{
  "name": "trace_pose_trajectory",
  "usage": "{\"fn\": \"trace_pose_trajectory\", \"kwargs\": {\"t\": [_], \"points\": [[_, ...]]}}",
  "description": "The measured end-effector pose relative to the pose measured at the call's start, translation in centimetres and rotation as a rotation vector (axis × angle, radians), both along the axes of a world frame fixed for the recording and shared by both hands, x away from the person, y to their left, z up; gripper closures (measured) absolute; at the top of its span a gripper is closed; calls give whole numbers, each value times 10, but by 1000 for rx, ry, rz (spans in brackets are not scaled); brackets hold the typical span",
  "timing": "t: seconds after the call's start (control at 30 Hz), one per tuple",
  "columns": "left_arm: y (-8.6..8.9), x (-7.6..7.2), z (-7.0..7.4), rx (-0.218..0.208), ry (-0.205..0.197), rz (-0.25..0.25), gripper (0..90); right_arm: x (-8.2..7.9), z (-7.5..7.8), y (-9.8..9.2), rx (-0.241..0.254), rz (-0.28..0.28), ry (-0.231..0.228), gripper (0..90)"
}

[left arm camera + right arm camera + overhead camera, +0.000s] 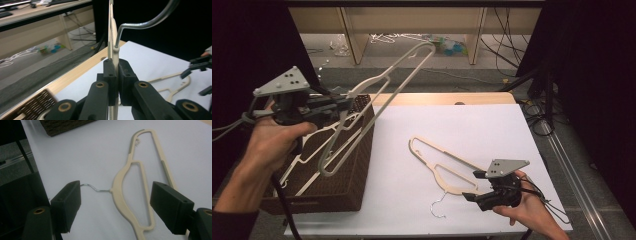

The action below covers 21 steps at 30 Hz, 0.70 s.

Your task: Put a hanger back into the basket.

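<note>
My left gripper is shut on the neck of a pale hanger, which hangs tilted in the air above the brown woven basket. In the left gripper view the pads pinch that hanger just below its metal hook. A second beige hanger lies flat on the white sheet, its wire hook toward the front edge. My right gripper stands open over this hanger's neck. In the right gripper view the hanger lies between the wide-apart jaws, untouched.
More pale hangers lie in the basket at the table's left. The white sheet covers the wooden table. Behind it are shelf legs and coloured clutter on the floor; cables trail at the right.
</note>
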<state>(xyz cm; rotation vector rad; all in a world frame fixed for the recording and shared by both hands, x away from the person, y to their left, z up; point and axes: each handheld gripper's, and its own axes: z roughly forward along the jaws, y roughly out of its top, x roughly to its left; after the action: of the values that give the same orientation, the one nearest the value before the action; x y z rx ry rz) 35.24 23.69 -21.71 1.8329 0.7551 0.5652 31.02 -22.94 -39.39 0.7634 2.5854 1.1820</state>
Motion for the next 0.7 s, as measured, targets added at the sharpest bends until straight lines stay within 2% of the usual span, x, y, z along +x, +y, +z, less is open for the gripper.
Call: {"fn": "trace_pose_trajectory", "kwargs": {"t": [0.03, 0.07, 0.1, 0.13, 0.2, 0.33, 0.53, 0.57, 0.6, 0.7], "points": [[11, 2, -5, -1, 5, 22, 856, 1, -3, -1, 1, -3, 1, 255], [11, 2, -5, -1, 5, 22, 857, 1, -4, -1, -1, -3, 10, 255], [22, 5, -10, 5, -2, 41, 857, 1, -6, -1, -6, -3, 8, 254], [22, 5, -10, 5, -2, 41, 856, 1, -6, -1, -6, -3, 8, 254], [33, 8, -16, -5, 5, 54, 857, 1, -8, -1, -11, -4, 20, 253], [55, 12, -27, 39, 15, 104, 857, 1, -10, 0, -14, 6, 17, 252], [81, 14, -44, 95, 20, 141, 857, 3, -12, -1, -22, 2, 30, 252], [88, 15, -52, 112, 37, 160, 857, 3, -12, -1, -21, 3, 34, 252], [88, 15, -52, 112, 37, 160, 856, 3, -12, -1, -21, 3, 34, 252], [99, 18, -65, 120, 67, 184, 857, 3, -12, -1, -26, 5, 32, 252]]}}
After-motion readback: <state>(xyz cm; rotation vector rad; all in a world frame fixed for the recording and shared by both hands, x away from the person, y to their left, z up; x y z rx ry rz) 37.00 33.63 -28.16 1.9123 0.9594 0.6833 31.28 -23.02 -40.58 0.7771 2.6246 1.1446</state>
